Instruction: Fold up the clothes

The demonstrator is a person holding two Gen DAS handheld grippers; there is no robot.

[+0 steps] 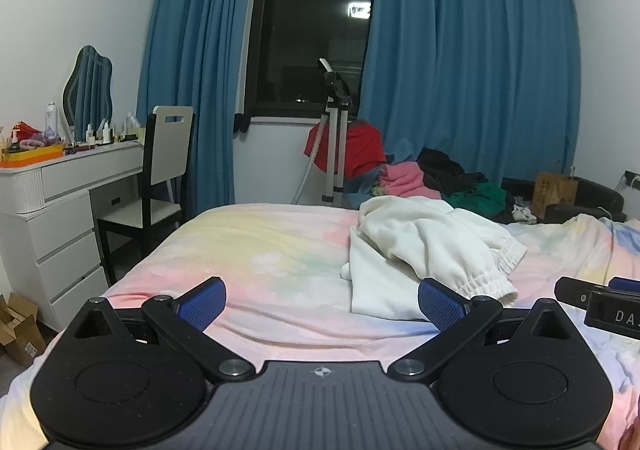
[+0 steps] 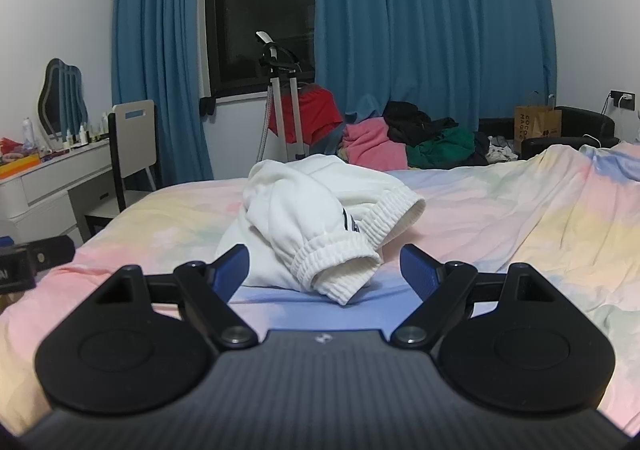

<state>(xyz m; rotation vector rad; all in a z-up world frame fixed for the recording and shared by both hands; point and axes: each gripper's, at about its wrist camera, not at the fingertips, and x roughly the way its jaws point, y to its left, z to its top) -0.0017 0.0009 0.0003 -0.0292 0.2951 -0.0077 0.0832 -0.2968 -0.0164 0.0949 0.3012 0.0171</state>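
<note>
Both the left gripper and right gripper hover with fingers spread wide and empty, since the crumpled white sweatshirt lies ungrasped on the bed.

Crumpled white fleece garment with ribbed elastic cuffs: unfolded, heaped on pastel tie-dye bed sheet; two cuffs face camera, small dark label visible.

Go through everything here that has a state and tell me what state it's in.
Left gripper: open, holding nothing.
Right gripper: open, holding nothing.
White garment: crumpled, unfolded, lying on the bed.
Curtains: parted at the middle.
Clothes pile: heaped, unfolded, beyond the bed.
</note>
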